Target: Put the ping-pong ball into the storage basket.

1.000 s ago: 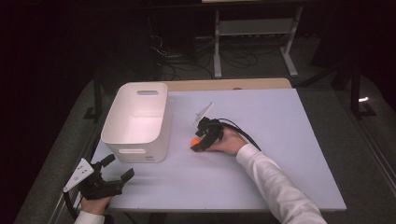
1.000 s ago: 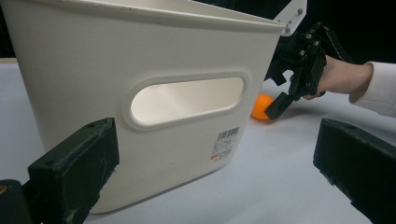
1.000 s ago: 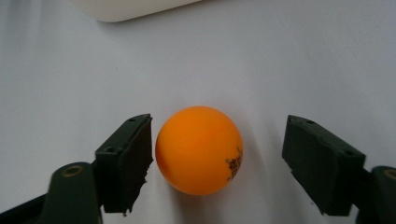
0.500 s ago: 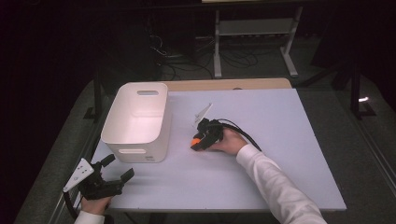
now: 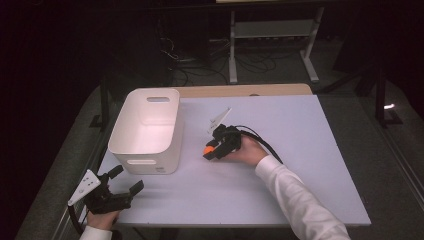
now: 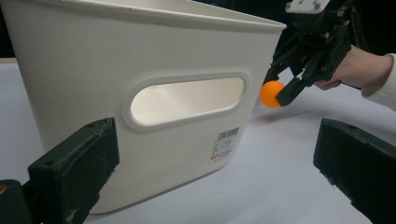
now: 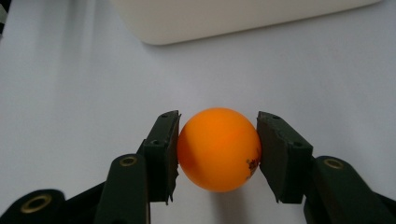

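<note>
A small orange ball [image 7: 218, 149] sits squeezed between the two black pads of my right gripper [image 7: 217, 156], which is shut on it. From above, the ball [image 5: 207, 148] and right gripper [image 5: 210, 151] hang just over the middle of the table, right of the white bin [image 5: 142, 162]. The left gripper view shows the ball [image 6: 272, 94] clear of the tabletop, beside the bin's corner. My left gripper [image 5: 127, 179] rests open at the front left of the table, its jaws wide apart and pointing at the bin's handle slot [image 6: 187, 98].
The pale table [image 5: 300, 175] stretches to the right and front of the right hand. A wooden strip [image 5: 240, 90] runs along its far edge. A metal stand [image 5: 272, 30] and cables lie on the dark floor beyond.
My right gripper has risen a little from the tabletop with the orange ball between its pads. The left gripper has stayed where it was.
</note>
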The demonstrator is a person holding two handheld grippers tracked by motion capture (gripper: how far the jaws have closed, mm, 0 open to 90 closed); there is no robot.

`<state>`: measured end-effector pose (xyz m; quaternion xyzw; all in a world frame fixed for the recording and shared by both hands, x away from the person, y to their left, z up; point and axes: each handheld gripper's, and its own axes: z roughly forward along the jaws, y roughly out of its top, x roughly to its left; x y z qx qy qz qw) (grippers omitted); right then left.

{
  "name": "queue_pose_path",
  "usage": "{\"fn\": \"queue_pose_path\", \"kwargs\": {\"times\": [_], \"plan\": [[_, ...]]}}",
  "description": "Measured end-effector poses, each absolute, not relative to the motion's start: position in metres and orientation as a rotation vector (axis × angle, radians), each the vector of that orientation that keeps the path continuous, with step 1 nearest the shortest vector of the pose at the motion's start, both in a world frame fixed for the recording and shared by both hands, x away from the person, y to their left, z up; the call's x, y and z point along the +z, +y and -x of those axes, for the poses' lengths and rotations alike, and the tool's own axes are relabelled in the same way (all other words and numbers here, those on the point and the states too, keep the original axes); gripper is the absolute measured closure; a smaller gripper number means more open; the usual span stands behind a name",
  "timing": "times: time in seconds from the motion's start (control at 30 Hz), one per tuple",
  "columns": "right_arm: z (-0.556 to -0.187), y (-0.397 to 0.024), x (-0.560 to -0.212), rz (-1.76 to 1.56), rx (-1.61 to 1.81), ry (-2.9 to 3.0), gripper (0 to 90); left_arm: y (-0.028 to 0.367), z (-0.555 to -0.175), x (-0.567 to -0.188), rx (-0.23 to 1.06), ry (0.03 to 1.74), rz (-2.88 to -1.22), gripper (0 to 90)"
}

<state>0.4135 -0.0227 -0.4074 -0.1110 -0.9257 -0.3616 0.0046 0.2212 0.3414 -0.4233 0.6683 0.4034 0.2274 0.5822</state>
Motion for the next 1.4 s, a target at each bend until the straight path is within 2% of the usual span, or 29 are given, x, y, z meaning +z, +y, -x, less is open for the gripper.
{"fn": "queue_pose_path", "kwargs": {"times": [1.4], "plan": [[-0.402,-0.043,-0.323,0.362,-1.315,-2.906,49.6,0.34,-0.222,-0.423,0.532,0.938,-1.565,0.0]]}}
